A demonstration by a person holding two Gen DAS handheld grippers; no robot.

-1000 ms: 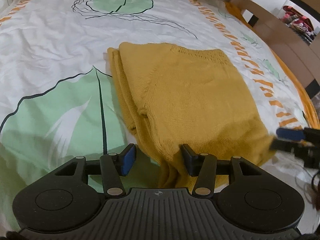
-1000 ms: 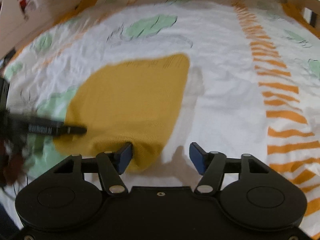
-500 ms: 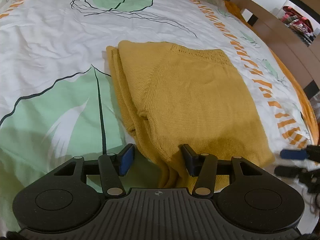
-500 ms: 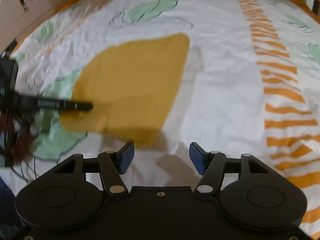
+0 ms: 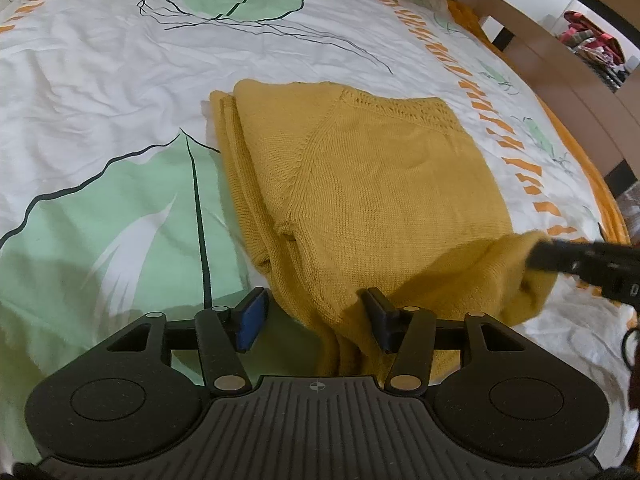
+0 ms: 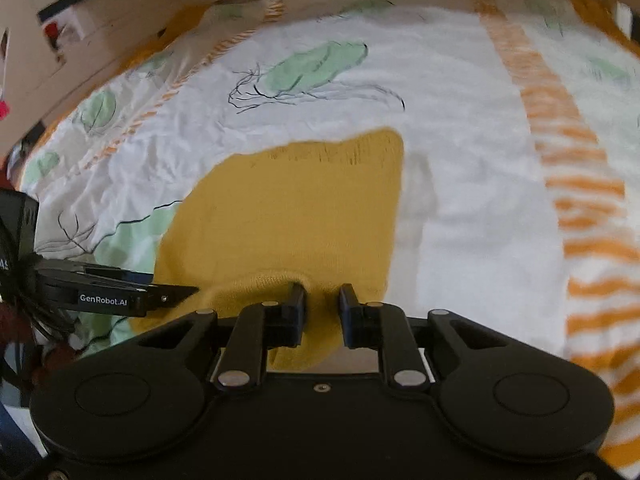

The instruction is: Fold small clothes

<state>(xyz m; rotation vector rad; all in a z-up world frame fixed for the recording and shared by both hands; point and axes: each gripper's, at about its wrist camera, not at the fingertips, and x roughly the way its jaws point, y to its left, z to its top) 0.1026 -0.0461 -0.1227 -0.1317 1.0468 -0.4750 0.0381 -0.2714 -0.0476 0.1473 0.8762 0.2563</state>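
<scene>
A mustard-yellow knitted sweater (image 5: 372,184) lies folded on the bed; it also shows in the right wrist view (image 6: 288,216). My left gripper (image 5: 316,318) is open, its jaws astride the sweater's near left edge, with cloth lying between them. My right gripper (image 6: 322,304) is shut on the sweater's near right corner and lifts it a little off the bed. In the left wrist view the right gripper (image 5: 536,254) shows at the right, pinching that raised corner. The left gripper (image 6: 176,292) shows at the left of the right wrist view.
The bed sheet (image 5: 100,92) is white with green leaf prints and orange stripes. A wooden bed frame (image 5: 568,92) runs along the right side. The frame and a wall (image 6: 120,20) lie beyond the bed's far edge.
My right gripper has moved in onto the sweater's near right corner, shut on it and raised it. My left gripper has stayed open at the near left edge.
</scene>
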